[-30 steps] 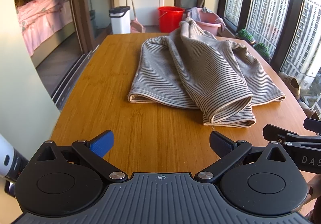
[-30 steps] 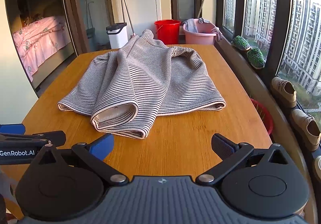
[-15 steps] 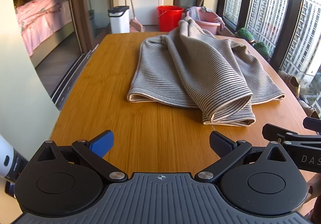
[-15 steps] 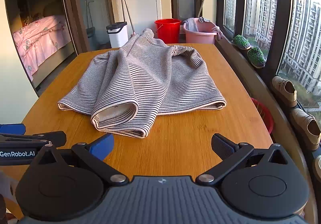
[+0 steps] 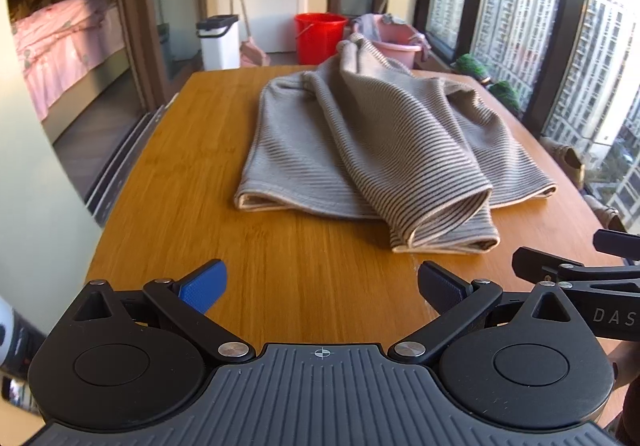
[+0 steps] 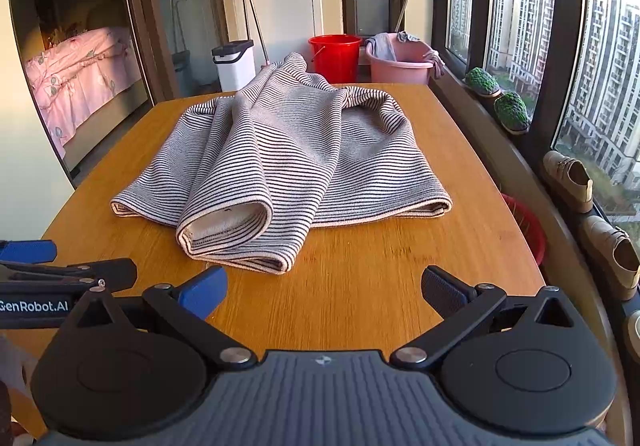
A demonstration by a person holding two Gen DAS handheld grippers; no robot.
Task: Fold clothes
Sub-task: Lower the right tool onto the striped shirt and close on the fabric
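**Striped garment loose on the wooden table, both grippers spread wide**

We look along a wooden table (image 5: 168, 182) with a bamboo-like grain and rounded corners. Tall windows with dark frames run along its right edge, with high-rise blocks outside. Past the left edge, a sliding door opens onto a bed with pink bedding (image 6: 80, 74).

Beyond the far edge we see a red bucket (image 6: 335, 56), whose inside is hidden from us, and a pink basin (image 6: 402, 60) with cloths draped over its rim. A white bin with a black lid (image 5: 219, 40) stands to their left. Two green slippers (image 6: 498, 96) and a pair of tan shoes (image 6: 588, 206) sit along the window ledge.

The striped garment (image 6: 288, 150) lies crumpled across the table's middle, reaching toward the far edge; one rolled fold opens toward the near edge.

Our left gripper (image 5: 320, 282) hovers over the near edge with its fingers spread wide, holding nothing. Our right gripper (image 6: 324, 286) does likewise, just beside it and short of the cloth.
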